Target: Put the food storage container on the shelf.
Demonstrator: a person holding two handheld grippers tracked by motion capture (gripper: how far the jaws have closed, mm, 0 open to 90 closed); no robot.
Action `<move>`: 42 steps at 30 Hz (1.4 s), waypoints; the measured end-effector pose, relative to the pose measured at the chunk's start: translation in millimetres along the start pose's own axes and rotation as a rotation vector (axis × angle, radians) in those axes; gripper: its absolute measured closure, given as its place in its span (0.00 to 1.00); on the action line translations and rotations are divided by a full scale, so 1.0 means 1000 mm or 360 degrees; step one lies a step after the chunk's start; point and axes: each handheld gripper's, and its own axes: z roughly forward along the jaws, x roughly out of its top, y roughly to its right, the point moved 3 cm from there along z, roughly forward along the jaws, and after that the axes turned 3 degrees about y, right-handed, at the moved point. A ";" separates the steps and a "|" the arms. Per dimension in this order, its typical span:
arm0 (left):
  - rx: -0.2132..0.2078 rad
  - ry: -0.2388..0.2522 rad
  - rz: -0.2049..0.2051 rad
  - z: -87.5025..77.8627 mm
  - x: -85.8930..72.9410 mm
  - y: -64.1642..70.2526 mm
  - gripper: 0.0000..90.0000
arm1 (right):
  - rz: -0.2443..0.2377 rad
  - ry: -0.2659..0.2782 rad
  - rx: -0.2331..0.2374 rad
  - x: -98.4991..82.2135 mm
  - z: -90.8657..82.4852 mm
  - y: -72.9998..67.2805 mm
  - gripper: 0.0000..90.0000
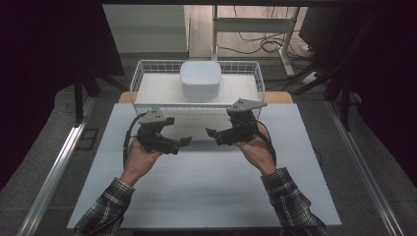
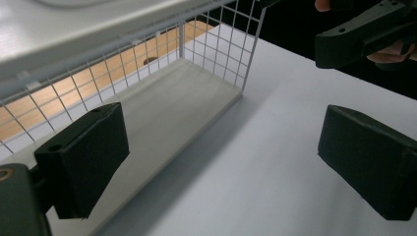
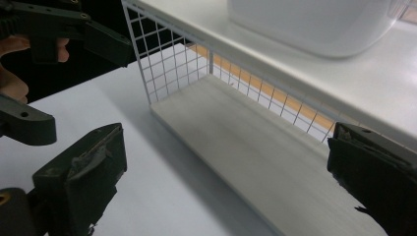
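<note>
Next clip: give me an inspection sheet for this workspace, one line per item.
Surface: white board, bare in front.
Job's things: white wire rack at the far edge; white tub on its upper shelf.
Clutter: nothing seen.
Grippers: left hand-held gripper open, holding nothing; right hand-held gripper open, holding nothing; both near the rack, pointing at each other.
Cables: one trails from each gripper; more lie on the floor behind.
Surroundings: dark curtains at the sides, metal rails.
</note>
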 end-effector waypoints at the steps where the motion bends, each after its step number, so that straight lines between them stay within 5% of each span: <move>1: -0.0013 -0.0007 -0.0008 0.000 -0.007 0.002 0.05 | -0.0004 -0.0005 0.0010 -0.006 -0.001 -0.002 0.00; 18: 0.0004 -0.0069 -0.0004 0.001 -0.055 0.025 0.02 | -0.0010 -0.0061 -0.0025 -0.062 -0.018 -0.017 0.00; 33: 0.0065 -0.0057 -0.0022 -0.018 -0.087 0.035 0.02 | 0.0002 -0.0030 -0.0004 -0.087 -0.037 -0.028 0.00; 42: 0.0110 -0.0083 -0.0066 -0.031 -0.115 0.037 0.02 | 0.0038 -0.0068 -0.0033 -0.121 -0.045 -0.028 0.01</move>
